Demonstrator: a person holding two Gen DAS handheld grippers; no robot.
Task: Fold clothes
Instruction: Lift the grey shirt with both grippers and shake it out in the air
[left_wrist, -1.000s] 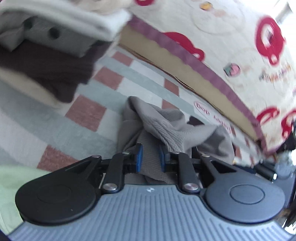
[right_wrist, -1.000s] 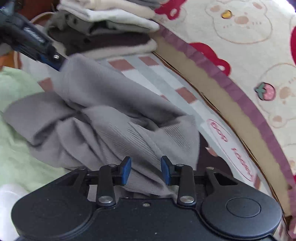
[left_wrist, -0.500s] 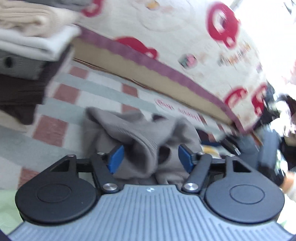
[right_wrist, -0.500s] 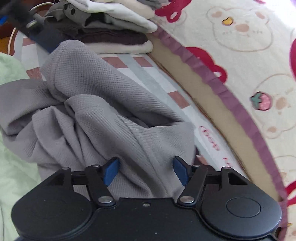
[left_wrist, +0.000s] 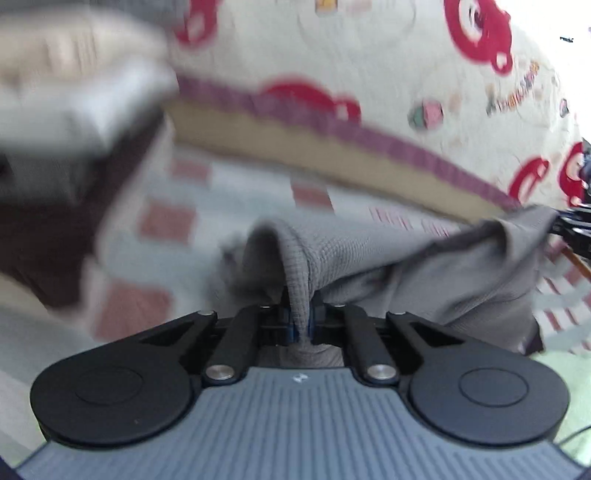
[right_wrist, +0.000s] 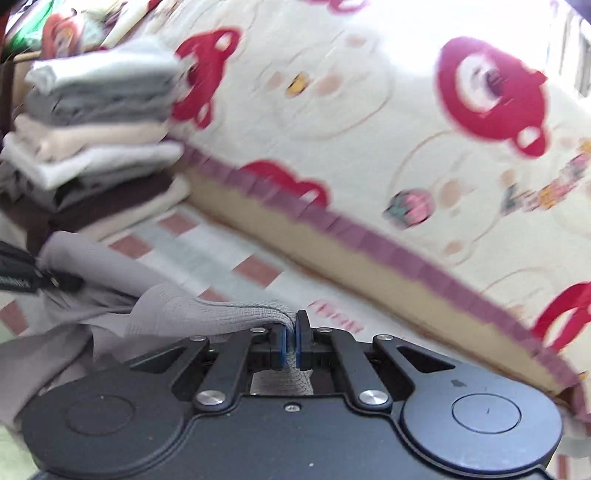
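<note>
A grey knit garment (left_wrist: 406, 266) hangs stretched between my two grippers above a checked sheet. My left gripper (left_wrist: 300, 325) is shut on a folded edge of it, the cloth pinched between the blue pads. In the right wrist view the same grey garment (right_wrist: 207, 314) runs leftward from my right gripper (right_wrist: 291, 339), which is shut on another edge. The left gripper's black body (right_wrist: 22, 273) shows at that view's left edge, the right gripper's black tip (left_wrist: 572, 229) at the left view's right edge. Both views are motion-blurred.
A stack of folded clothes (right_wrist: 99, 122) in grey, beige, white and brown stands at the back left on the checked sheet (right_wrist: 207, 254). A cream quilt with red prints and a purple border (right_wrist: 369, 122) rises along the back. Pale green cloth (left_wrist: 554, 373) lies near me.
Both grippers opened wide around the bunched garment, then shut on its edges. The right gripper rose and the garment went from a heap to a span pulled between them.
</note>
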